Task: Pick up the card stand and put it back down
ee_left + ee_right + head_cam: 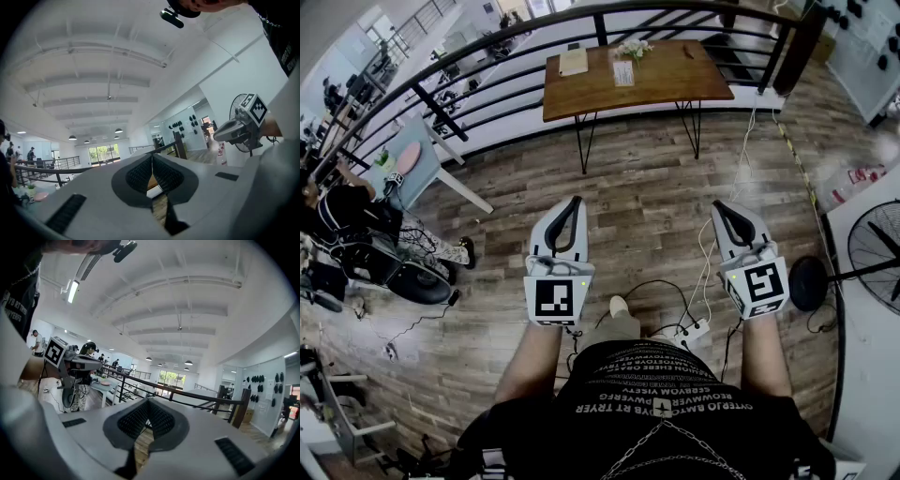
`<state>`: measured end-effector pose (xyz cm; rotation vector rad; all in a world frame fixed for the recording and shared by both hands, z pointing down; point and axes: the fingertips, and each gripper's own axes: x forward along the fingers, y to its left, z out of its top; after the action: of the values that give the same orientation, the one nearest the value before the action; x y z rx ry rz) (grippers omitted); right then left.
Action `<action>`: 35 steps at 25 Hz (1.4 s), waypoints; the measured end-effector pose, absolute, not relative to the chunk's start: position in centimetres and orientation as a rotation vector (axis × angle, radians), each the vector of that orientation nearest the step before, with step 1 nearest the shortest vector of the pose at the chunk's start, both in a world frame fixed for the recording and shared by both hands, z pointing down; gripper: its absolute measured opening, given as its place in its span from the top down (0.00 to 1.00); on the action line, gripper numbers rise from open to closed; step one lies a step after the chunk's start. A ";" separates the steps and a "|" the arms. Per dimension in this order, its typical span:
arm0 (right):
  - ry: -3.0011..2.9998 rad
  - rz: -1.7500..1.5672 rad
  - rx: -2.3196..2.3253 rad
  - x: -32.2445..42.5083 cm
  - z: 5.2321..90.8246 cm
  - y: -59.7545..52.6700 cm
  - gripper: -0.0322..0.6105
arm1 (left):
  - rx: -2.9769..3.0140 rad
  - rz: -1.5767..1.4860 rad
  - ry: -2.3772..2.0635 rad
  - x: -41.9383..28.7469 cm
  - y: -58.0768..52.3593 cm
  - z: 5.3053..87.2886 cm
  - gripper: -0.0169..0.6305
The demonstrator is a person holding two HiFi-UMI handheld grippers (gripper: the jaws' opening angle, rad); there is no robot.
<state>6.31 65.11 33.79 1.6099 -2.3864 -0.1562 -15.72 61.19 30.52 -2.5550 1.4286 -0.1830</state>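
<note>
Left hand-held gripper and right hand-held gripper are both pressed together on nothing; the card stand is well ahead on the table.

Head view: both are held at waist height, tips forward, with bare wood floor between them and the table. The card stand, a pale card near the table's middle, lies ahead between the two lines of reach, slightly nearer the left one. It is too small to tell its long axis. Left gripper view: the jaws meet at their tips with nothing between them and point out over the railing; the stand does not show. Right gripper view: the jaws are likewise closed tip to tip, with floor visible through the gap below and no stand in sight. I judge that the person must walk forward before either can reach it.
</note>
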 end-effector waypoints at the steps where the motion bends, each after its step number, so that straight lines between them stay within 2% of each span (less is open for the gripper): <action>1: -2.385 -0.160 1.606 6.0 33.7 64.4 0.93 | -2.554 -0.180 1.421 -15.7 60.6 30.4 0.93; 10: -2.379 -0.137 1.576 3.0 34.3 58.6 0.93 | -2.596 -0.161 1.374 -16.3 54.9 31.2 0.93; 27: -2.357 -0.115 1.574 -3.7 34.3 50.3 0.93 | -2.602 -0.171 1.439 -25.7 47.0 33.0 0.93; 35: -2.360 -0.060 1.542 -4.7 34.9 50.2 0.93 | -2.617 -0.093 1.475 -27.2 47.0 33.4 0.93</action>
<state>-4.68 50.20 34.92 1.5422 -2.3600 -0.0595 -27.20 46.96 33.43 -2.6165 1.4751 -0.0926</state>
